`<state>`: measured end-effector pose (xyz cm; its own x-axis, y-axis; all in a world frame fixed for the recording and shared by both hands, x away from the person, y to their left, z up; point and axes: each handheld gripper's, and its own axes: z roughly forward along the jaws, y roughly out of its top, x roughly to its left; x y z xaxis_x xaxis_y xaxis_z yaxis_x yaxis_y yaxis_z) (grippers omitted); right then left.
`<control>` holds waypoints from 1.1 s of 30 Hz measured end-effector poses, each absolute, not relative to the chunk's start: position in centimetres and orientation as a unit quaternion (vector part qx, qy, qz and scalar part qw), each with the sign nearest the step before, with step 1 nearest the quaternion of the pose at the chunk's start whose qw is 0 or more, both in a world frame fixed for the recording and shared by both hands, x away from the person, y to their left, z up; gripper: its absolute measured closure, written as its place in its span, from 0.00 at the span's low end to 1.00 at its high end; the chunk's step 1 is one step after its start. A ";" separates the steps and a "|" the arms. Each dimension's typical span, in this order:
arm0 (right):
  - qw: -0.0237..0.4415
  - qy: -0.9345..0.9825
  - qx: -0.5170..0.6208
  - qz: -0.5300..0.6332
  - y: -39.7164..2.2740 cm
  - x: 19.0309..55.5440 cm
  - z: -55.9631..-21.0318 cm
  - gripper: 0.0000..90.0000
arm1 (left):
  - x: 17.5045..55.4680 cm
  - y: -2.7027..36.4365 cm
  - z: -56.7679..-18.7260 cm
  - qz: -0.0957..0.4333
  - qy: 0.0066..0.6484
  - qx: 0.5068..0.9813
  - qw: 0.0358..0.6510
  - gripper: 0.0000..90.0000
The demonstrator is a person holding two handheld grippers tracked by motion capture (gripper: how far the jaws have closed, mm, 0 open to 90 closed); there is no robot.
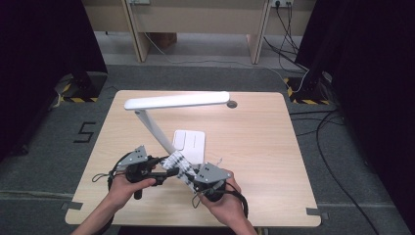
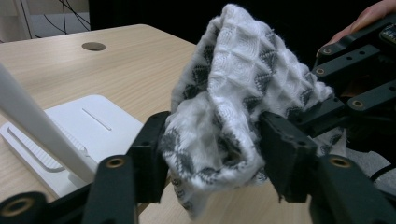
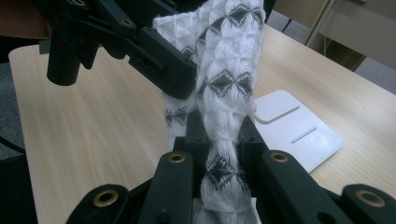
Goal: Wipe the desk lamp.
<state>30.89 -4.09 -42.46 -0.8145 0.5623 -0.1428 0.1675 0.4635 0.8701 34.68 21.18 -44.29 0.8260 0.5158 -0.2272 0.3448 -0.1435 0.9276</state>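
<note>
- The light wood tabletop (image 1: 254,147) stands on grey floor and carries a white desk lamp (image 1: 176,101) with a flat base (image 1: 191,142).
- The left hand-held gripper (image 1: 164,175) is clamped on a bunched white-and-grey patterned cloth (image 1: 178,166).
- The right hand-held gripper (image 1: 192,179) pinches the same cloth tightly.
- The cloth is held above the tabletop's near edge, between both grippers, just in front of the lamp base.

- A white knitted cloth (image 1: 177,165) with a raised diamond texture and dark grey diamond motifs hangs bunched between my two grippers, lifted off the table near its front edge.
- One end is pinched in my left gripper (image 2: 210,154), bulging out between the jaws.
- The other end is squeezed into a narrow rope in my right gripper (image 3: 219,140).
</note>
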 end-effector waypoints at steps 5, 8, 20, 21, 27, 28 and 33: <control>0.209 0.831 0.215 0.468 -3.9 30.9 -42.5 0.89 | 34.3 21.0 -44.4 0.068 0.271 0.755 0.593 0.70; 0.208 0.831 0.215 0.468 -3.7 30.9 -42.5 0.89 | 34.2 21.1 -44.4 0.065 0.270 0.752 0.598 0.78; 0.183 0.823 0.231 0.486 -3.6 31.3 -41.8 0.59 | 33.6 22.6 -43.5 0.078 0.273 0.734 0.617 0.92; 0.179 0.817 0.233 0.496 -3.7 31.4 -41.5 0.56 | 33.5 23.0 -43.3 0.082 0.276 0.731 0.619 0.92; 0.165 0.779 0.244 0.553 -5.3 31.6 -39.0 0.54 | 32.6 25.4 -42.5 0.100 0.302 0.709 0.629 0.92; 0.170 0.775 0.246 0.557 -5.7 31.8 -38.6 0.54 | 32.4 26.0 -42.3 0.105 0.306 0.706 0.629 0.92; 0.187 0.774 0.273 0.540 -6.8 33.6 -38.7 0.60 | 31.4 27.9 -41.5 0.123 0.321 0.698 0.629 0.92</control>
